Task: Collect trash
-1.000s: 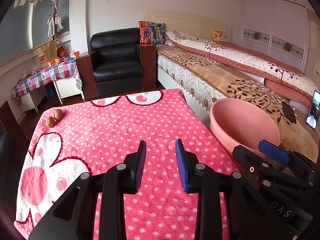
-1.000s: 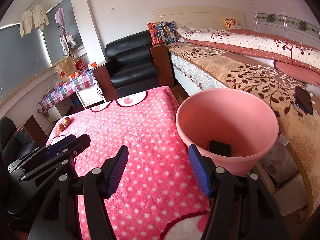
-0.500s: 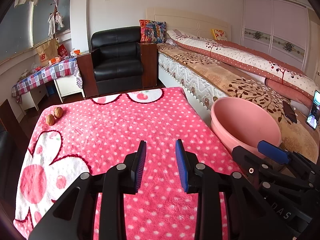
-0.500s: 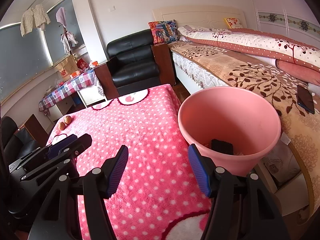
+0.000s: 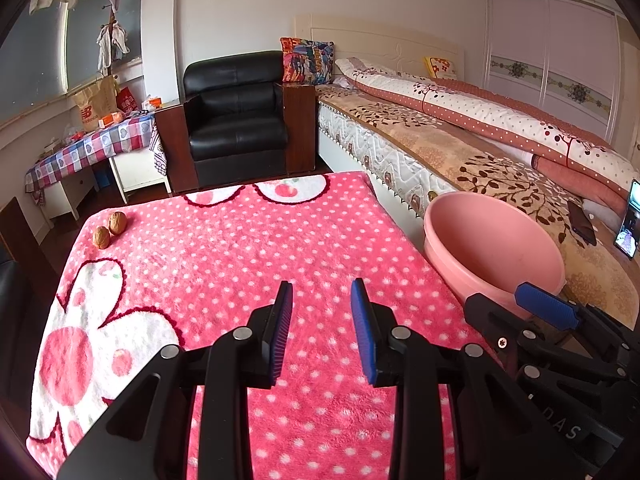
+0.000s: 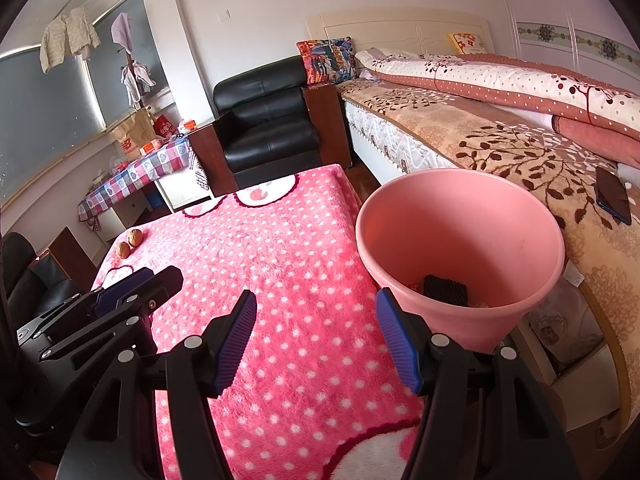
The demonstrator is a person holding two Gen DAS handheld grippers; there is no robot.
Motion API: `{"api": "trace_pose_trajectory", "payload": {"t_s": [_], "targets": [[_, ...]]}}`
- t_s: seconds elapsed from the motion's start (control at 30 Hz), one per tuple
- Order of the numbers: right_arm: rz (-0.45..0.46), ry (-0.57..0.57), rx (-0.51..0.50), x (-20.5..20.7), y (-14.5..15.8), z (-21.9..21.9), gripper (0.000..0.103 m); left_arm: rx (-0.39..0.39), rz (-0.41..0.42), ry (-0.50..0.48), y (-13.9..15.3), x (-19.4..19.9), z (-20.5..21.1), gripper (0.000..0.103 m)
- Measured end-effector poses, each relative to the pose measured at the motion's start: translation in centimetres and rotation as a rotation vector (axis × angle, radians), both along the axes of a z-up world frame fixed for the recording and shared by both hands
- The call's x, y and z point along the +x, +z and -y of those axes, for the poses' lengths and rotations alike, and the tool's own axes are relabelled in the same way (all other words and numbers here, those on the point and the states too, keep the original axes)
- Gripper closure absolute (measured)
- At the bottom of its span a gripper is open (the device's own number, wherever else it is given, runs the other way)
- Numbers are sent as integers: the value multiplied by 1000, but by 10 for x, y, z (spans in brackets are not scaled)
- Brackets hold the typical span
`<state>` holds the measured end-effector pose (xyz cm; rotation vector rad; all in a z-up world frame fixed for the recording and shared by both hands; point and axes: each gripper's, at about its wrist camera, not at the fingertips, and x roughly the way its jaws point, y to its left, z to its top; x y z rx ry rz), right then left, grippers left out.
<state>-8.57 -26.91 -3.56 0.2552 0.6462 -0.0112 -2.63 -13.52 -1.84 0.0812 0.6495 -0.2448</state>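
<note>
Room: bedroom, white walls, wardrobe doors at the far right, window at the left.
Bed (image 5: 460,152): beyond the bin, long, with a leaf-print cover and a rolled spotted quilt; a dark phone (image 6: 612,196) lies flat on it.
Armchair (image 5: 238,116): black, glossy leather look, boxy, well behind the bin near the bed's head.
Table (image 5: 224,248): left of the bin, its edge just beside the bin's wall; covered in fluffy pink cloth with white dots and flower shapes.
Bin (image 6: 460,256): pink smooth plastic, round, tapering downward, open top.
Inside the bin: a dark ribbed block (image 6: 445,290) at the bottom with small scraps beside it, too small to name.
Walnuts (image 5: 110,230): two, brown, wrinkled, round, touching each other at the table's far left corner, well apart from the bin.
Left gripper (image 5: 322,320): over the table's near middle, left of the bin; fingers moderately apart, ribbed blue pads, nothing between them.
Right gripper (image 6: 316,336): at the table's edge, just beside the bin; fingers wide, nothing between them.
Progress: some trash seems already binned. If the walnuts count as trash, they are what is left; otherwise the table looks done.
</note>
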Motion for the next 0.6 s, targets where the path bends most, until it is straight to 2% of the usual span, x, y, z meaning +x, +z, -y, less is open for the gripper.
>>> {"api": "trace_pose_trajectory", "payload": {"t_s": [0.6], "targets": [[-2, 1, -1, 1, -1, -1, 41, 5, -11, -3, -4, 2, 0, 73]]}}
